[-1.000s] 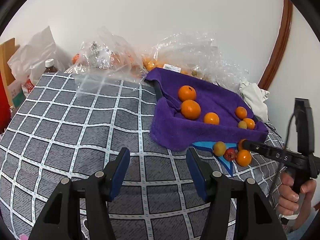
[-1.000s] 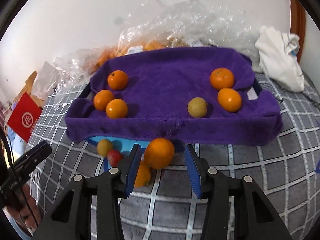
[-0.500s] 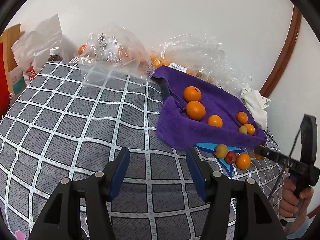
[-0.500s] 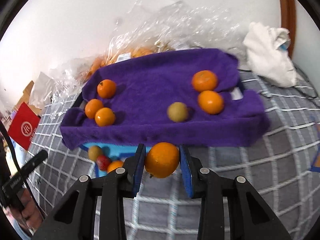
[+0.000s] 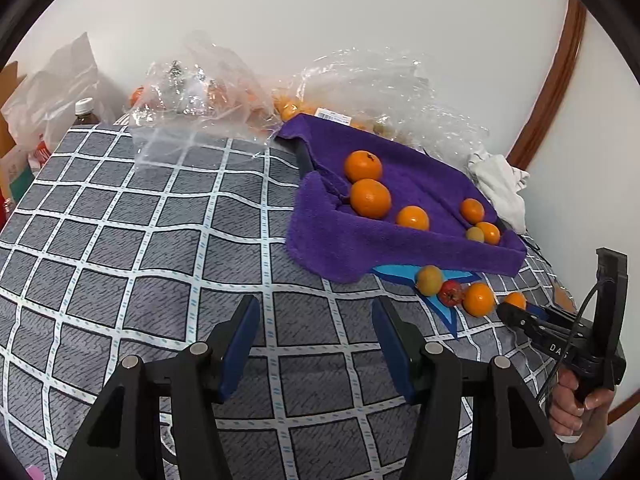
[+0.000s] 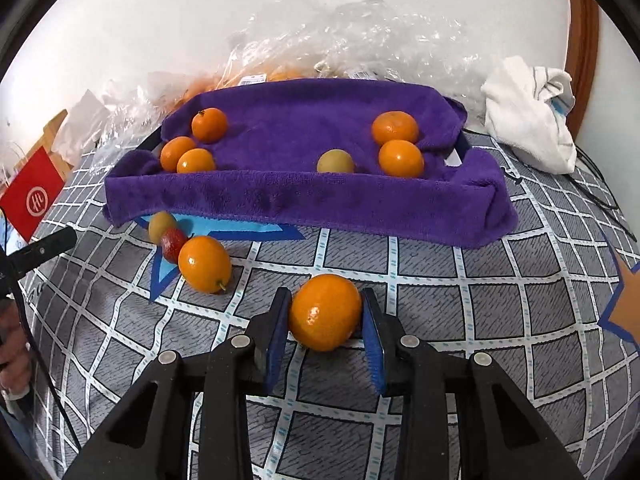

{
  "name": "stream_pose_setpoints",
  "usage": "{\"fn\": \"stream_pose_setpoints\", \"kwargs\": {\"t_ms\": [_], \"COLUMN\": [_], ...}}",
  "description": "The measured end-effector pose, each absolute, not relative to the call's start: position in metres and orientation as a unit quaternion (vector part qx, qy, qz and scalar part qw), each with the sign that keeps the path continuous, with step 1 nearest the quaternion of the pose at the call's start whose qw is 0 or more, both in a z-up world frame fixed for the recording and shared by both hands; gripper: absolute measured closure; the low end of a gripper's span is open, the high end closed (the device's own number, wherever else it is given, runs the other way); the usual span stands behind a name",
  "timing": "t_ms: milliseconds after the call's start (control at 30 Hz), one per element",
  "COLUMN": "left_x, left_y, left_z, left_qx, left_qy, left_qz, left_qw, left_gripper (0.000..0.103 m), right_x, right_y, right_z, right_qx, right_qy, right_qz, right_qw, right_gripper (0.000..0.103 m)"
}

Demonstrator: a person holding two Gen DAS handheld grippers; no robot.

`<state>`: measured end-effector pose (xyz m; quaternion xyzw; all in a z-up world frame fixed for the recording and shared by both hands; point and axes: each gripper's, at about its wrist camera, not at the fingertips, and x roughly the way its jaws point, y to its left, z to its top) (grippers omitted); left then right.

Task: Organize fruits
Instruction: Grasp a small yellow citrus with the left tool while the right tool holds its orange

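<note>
Our right tongs (image 6: 325,314) pinch an orange (image 6: 325,311) just short of the purple-towelled tray (image 6: 304,200) lying straight ahead, while our left tongs (image 5: 316,334) hang spread and empty.

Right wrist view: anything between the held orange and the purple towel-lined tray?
Only bare grey checked tablecloth between the round orange and purple towel-lined tray.

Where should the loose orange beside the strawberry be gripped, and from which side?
Grip the loose orange across its short width, at mid-height, coming from the near side. It is oval and lies lengthwise toward the strawberry, which sits close against its far-left end, so fingers closing there might pinch the berry. The right hand-held gripper already holds another orange.
</note>
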<state>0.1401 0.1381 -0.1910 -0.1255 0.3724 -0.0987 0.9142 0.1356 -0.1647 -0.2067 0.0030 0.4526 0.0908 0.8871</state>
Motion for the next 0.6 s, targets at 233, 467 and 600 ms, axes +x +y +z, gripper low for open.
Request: {"fn": "stream_pose_setpoints", "kwargs": {"t_ms": [233,467,600], "left_x": [0.137,0.144,0.169], "left_y": [0.133,0.077,0.051], "left_z": [-0.189,-0.167,-0.175], "left_qx": [-0.132,-0.113,-0.113], "left_qy": [0.379,0.382,0.397], "left_qz": [-0.118,-0.166,-0.157], "left_qw": [0.908,0.902,0.897], "left_gripper": [0.049,0.048,0.051], "right_x": [0.124,0.12,0.119], "right_y": [-0.178,-0.208,-0.213], "right_z": [-0.197,-0.2,-0.2], "right_qx": [-0.003,0.012,0.034], "right_qy": [0.435,0.436,0.431], "right_qz": [0.094,0.097,0.122], "right_qw": [0.896,0.895,0.893], "right_gripper": [0.069,0.069,0.069]}}
